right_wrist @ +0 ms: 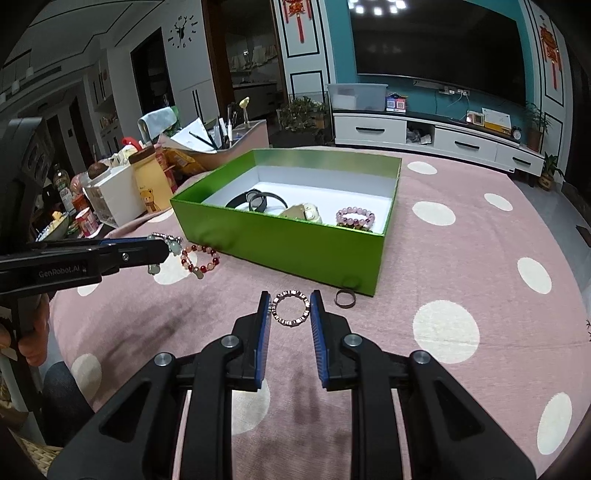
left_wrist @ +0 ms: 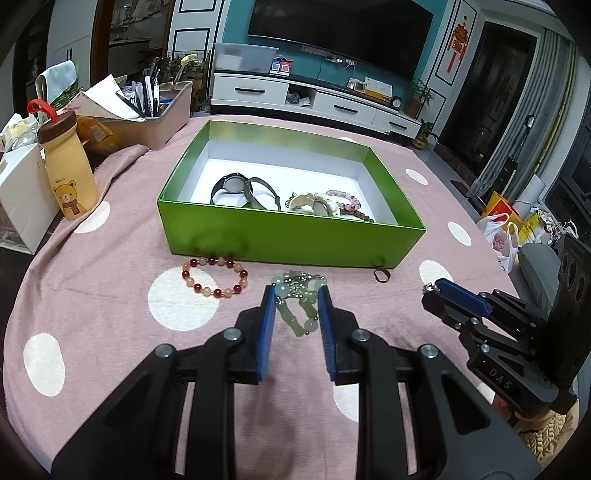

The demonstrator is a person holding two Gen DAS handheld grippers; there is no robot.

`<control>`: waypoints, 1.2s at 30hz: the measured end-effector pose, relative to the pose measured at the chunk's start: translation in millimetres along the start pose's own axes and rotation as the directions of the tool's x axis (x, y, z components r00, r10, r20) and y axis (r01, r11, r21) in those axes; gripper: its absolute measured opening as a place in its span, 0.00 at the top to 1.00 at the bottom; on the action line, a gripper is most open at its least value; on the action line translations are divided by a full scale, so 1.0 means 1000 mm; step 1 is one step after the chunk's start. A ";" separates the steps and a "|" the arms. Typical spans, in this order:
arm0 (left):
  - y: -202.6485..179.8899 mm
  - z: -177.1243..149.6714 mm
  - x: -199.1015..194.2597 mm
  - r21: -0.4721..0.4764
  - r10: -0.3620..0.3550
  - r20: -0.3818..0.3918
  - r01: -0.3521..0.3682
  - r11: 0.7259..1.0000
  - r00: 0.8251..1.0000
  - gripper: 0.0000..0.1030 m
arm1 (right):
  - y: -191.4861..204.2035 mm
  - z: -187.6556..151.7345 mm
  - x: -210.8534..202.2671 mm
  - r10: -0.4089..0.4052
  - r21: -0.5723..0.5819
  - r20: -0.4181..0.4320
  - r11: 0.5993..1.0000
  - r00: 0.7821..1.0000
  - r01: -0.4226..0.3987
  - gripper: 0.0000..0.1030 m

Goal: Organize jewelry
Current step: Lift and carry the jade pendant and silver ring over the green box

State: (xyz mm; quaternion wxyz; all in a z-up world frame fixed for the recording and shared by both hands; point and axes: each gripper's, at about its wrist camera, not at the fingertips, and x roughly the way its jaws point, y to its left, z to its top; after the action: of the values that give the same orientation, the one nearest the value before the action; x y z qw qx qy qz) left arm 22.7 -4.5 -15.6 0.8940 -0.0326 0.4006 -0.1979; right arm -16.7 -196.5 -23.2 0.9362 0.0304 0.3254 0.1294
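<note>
While clamped on jade charm bracelet (left_wrist: 297, 306) and silver ring bracelet (right_wrist: 290, 308), both grippers lifting; next, carry into green box (right_wrist: 295, 247).

The room is evenly lit from overhead, a cluster of ceiling lights (right_wrist: 376, 7) glaring white at the top of the right wrist view and mirrored in the dark television (right_wrist: 439, 44). The green box (left_wrist: 295, 236) shines glossy, its front wall reflecting nearby beads. Soft shadows spread on the pink tablecloth (right_wrist: 480, 266). Both fisheye views bend straight lines and blacken at the corners; focus is fairly sharp throughout.
</note>
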 end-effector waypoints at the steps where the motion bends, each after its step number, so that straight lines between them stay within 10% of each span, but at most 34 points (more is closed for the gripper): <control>1: 0.000 0.000 0.000 0.000 0.000 0.001 0.000 1.000 1.000 0.78 | -0.001 0.001 -0.001 0.001 0.003 0.003 1.000 1.000 -0.001 0.79; 36: 0.001 0.115 0.051 0.041 0.030 0.080 -0.033 0.999 0.996 0.78 | -0.035 0.091 0.027 -0.035 0.008 0.124 0.999 0.992 0.034 0.79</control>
State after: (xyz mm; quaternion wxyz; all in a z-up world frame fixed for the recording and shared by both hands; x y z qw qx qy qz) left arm 137.2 -34.3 26.0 0.9127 -0.0153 0.3611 -0.1906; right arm 68.1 -220.9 27.0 0.9566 0.0354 0.2673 0.1101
